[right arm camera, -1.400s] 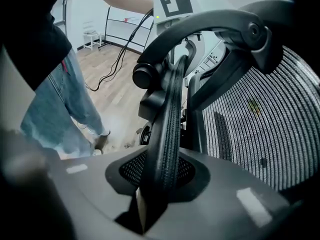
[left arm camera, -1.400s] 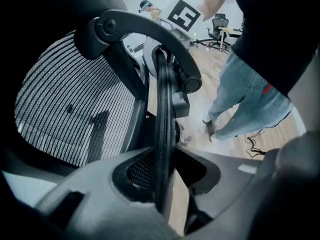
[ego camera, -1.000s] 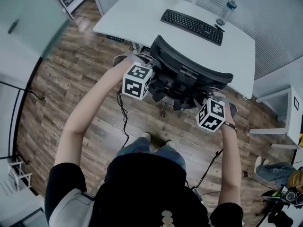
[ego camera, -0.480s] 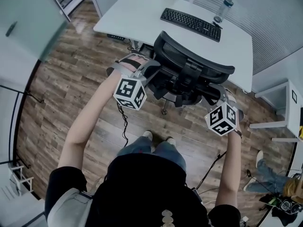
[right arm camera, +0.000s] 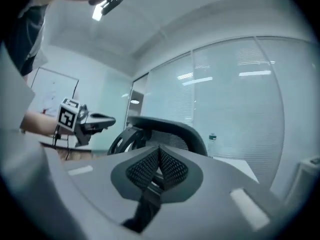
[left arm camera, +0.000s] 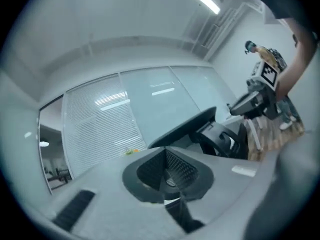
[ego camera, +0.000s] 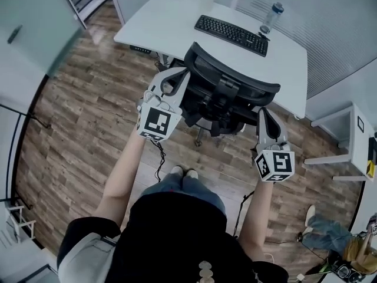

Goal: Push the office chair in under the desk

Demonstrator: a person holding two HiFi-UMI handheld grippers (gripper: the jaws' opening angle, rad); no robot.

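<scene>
Office chair (ego camera: 227, 93) stands at the near edge of the white counter (ego camera: 171, 19), backrest toward the person, seat tucked beneath the top (base partly hidden). Left gripper (ego camera: 178, 72): jaws have just been closing and now meet, nothing between them; it is just beside the backrest's left end. Right gripper (ego camera: 263, 112): jaws likewise just closed together, empty, near the backrest's right end. A keyboard (ego camera: 231, 34) and a bottle (ego camera: 271, 16) are on the counter.

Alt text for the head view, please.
From above, a person holds the left gripper and right gripper, jaws just closed on nothing, either side of a black office chair at a white desk bearing a keyboard and bottle.
</scene>
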